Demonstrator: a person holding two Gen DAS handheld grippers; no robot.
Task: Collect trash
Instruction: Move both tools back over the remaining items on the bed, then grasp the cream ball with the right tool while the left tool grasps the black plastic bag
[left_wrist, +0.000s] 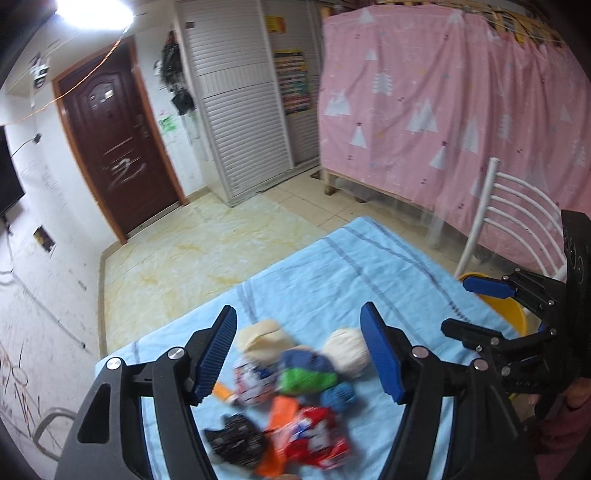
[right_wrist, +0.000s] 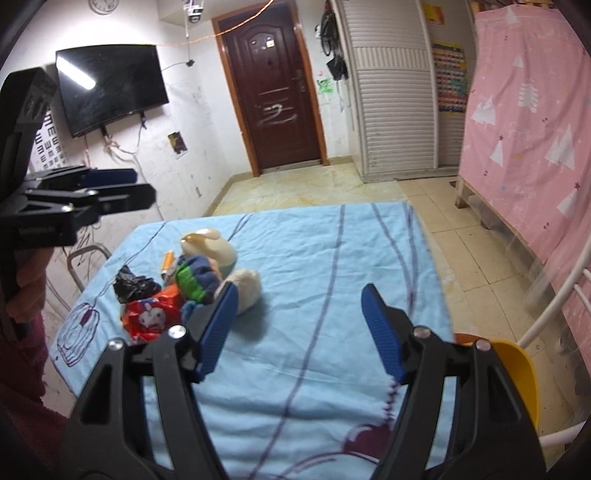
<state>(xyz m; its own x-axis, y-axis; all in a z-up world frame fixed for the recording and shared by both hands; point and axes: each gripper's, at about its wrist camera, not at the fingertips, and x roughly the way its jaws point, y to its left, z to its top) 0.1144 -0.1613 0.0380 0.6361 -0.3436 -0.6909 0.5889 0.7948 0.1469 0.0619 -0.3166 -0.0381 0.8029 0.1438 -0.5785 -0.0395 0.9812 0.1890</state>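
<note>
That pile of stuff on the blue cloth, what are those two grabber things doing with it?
A person holds a gripper in each hand, ready to collect trash. The left gripper hangs open over the pile of wrappers and a plush toy on the blue cloth, gripping nothing. The right gripper is open and empty too, beside the pile. A yellow bin waits at the table's edge. Nothing has been picked up yet.

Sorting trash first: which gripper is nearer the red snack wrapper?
Left. The left gripper hangs right over the red snack wrapper; the right gripper is off beside it, over bare cloth.
</note>
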